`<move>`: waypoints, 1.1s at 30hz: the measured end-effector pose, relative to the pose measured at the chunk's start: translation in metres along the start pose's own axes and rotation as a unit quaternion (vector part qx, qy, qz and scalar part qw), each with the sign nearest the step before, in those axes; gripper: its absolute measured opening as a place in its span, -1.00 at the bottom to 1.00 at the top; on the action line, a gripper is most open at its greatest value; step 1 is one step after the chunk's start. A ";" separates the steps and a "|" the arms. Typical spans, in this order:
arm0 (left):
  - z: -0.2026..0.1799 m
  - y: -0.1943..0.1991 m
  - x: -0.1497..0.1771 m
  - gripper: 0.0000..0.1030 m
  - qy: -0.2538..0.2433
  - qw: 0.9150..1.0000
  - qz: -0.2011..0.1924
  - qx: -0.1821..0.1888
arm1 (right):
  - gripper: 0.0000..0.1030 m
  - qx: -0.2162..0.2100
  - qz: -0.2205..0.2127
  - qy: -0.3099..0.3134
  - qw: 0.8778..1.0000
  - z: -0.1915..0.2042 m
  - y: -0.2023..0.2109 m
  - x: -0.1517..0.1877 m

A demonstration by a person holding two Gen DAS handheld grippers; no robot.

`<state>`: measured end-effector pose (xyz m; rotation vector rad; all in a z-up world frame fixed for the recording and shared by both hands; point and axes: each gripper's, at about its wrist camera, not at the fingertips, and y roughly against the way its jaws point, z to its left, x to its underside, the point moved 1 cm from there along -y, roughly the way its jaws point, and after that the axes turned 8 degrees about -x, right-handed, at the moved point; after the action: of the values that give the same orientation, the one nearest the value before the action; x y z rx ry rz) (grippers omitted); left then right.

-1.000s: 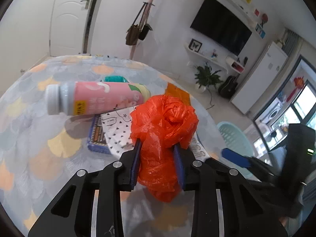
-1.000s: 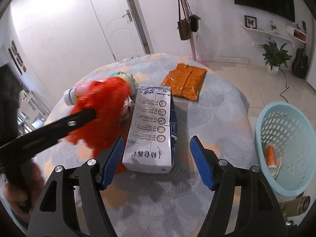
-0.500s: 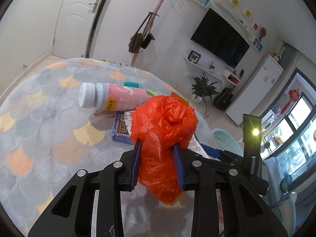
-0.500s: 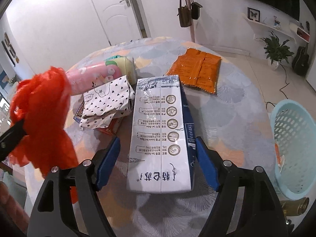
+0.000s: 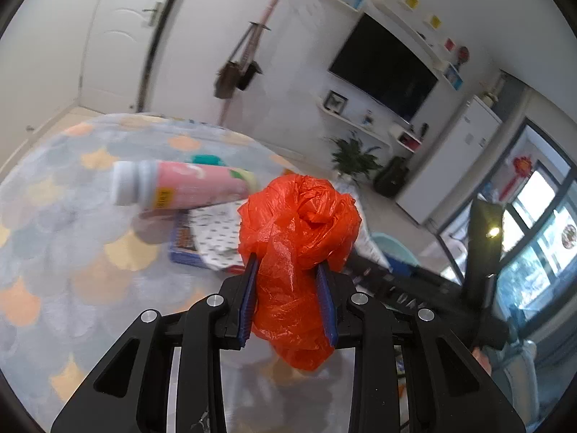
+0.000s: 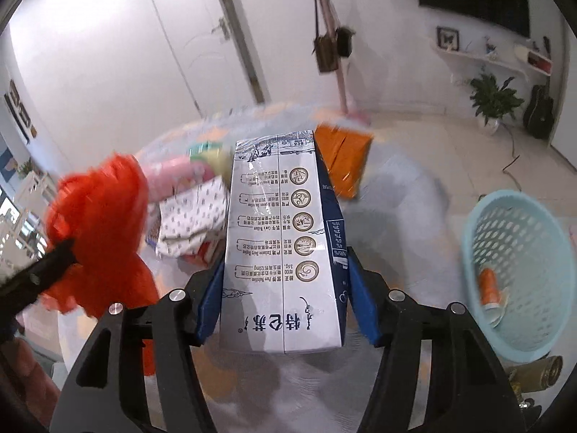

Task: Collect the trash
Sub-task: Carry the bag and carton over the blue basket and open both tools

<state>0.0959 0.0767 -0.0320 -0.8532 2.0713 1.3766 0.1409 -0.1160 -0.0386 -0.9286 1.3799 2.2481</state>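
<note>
Though blurred, crinkly orange bag (image 5: 297, 231), boxy carton (image 6: 285, 249)

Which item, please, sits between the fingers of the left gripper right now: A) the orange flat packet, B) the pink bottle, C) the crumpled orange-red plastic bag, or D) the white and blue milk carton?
C: in the left wrist view the left gripper is shut on the crumpled orange-red plastic bag, while the pink bottle lies on the table behind it.

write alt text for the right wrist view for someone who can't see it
The right claw is closing on a white and blue milk carton over a round table. A red plastic bag hangs in the left claw, and a light blue basket sits to the right.
</note>
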 end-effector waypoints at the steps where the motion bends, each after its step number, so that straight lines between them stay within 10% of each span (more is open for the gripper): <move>1: -0.004 -0.001 -0.001 -0.44 -0.003 1.000 0.001 0.003 | 0.12 0.003 -0.009 -0.001 1.000 -0.002 0.007 -0.002; 17: -0.134 -0.030 -0.038 -0.44 -0.112 0.991 -0.003 0.077 | 0.12 0.096 -0.159 -0.055 0.981 -0.096 0.152 -0.027; 33: -0.227 -0.158 -0.015 -0.44 -0.120 0.982 0.086 0.114 | 0.12 0.171 -0.136 -0.181 0.959 -0.237 0.162 0.007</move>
<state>0.2066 -0.1771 -0.0372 -0.4003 2.0981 1.2287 0.1237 -0.4012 -0.0107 -0.5191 1.3203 1.7867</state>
